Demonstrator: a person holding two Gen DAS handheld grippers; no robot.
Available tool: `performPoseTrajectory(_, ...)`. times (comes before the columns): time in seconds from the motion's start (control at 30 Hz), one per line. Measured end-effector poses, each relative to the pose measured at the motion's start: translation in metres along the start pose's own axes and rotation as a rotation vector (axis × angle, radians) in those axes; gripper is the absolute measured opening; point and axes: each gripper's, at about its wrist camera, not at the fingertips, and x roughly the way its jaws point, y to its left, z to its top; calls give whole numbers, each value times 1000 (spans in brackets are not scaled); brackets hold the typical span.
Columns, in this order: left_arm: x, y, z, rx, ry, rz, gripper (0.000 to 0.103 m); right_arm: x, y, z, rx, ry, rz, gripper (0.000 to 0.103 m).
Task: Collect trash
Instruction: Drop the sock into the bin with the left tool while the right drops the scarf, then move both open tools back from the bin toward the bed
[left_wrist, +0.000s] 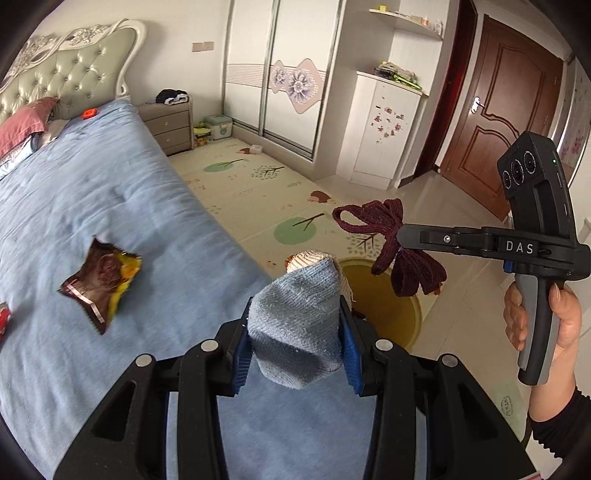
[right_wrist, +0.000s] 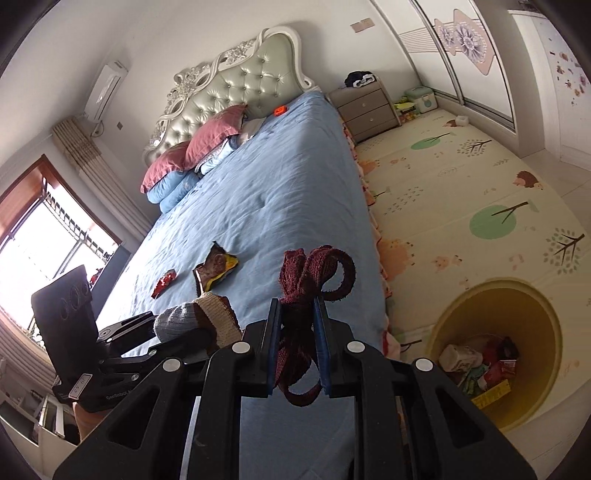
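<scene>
Sock (left_wrist: 299, 325) in left tool (left_wrist: 295, 354), ribbon (right_wrist: 299, 295) in right tool (right_wrist: 298, 347)

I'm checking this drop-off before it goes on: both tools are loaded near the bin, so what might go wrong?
The dark red strip dangles in loose loops from the right tool and may snag the yellow bin rim. The sock in the left tool is over the bed edge, not the bin, so an early release could miss.

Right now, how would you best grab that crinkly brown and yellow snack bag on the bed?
Probably pinch the snack bag by a raised, curled corner, coming from above. It lies crumpled and nearly flat on the blue bedcover, so the lifted edges give the fingers something to close on.
</scene>
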Motion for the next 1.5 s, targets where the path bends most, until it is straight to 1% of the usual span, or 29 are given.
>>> performPoseTrajectory(0.2, 49, -53, 23, 75, 64, -64, 41, -34, -59, -7, 60, -39, -99, 18)
performPoseTrajectory(0.47, 129, -100, 44, 75, 183, -138, 41, -68, -135, -25, 147, -65, -235, 18)
performPoseTrajectory(0.6, 160, -116, 53, 88, 223, -142, 41, -73, -160, -31, 157, -63, -309, 18)
performPoseTrajectory(0.67, 174, -120, 57, 87, 238, -136, 41, -71, -170, -33, 161, -54, -324, 18)
performPoseTrajectory(0.8, 198, -124, 60, 63, 270, -144, 41, -68, -185, -37, 171, -46, -327, 18)
performPoseTrajectory(0.93, 214, -128, 59, 59, 296, -147, 41, -61, -196, -38, 173, -28, -312, 18)
performPoseTrajectory(0.97, 219, -130, 60, 58, 297, -144, 43, -59, -198, -38, 174, -26, -315, 18)
performPoseTrajectory(1.0, 222, -128, 60, 51, 291, -133, 46, -57, -199, -37, 171, -23, -316, 19)
performPoseTrajectory(1.03, 223, -125, 61, 45, 282, -103, 70, -56, -201, -36, 171, -20, -314, 20)
performPoseTrajectory(1.07, 223, -123, 60, 39, 271, -55, 95, -54, -203, -36, 176, -17, -318, 26)
performPoseTrajectory(1.1, 222, -120, 60, 27, 254, -12, 96, -53, -205, -35, 180, -10, -321, 30)
performPoseTrajectory(1.13, 222, -116, 60, 19, 253, 1, 95, -52, -207, -34, 185, -10, -328, 35)
performPoseTrajectory(1.17, 223, -113, 60, 12, 268, -11, 95, -52, -209, -34, 188, -12, -334, 38)
performPoseTrajectory(1.2, 224, -109, 60, 3, 280, -23, 95, -51, -210, -35, 191, -9, -337, 38)
performPoseTrajectory(1.27, 222, -105, 59, -8, 280, -21, 95, -51, -213, -36, 204, -7, -329, 38)
performPoseTrajectory(1.33, 222, -102, 59, -10, 286, -37, 95, -50, -213, -36, 211, -4, -324, 38)
performPoseTrajectory(1.5, 217, -101, 62, -15, 277, -51, 95, -54, -203, -34, 193, -2, -314, 38)
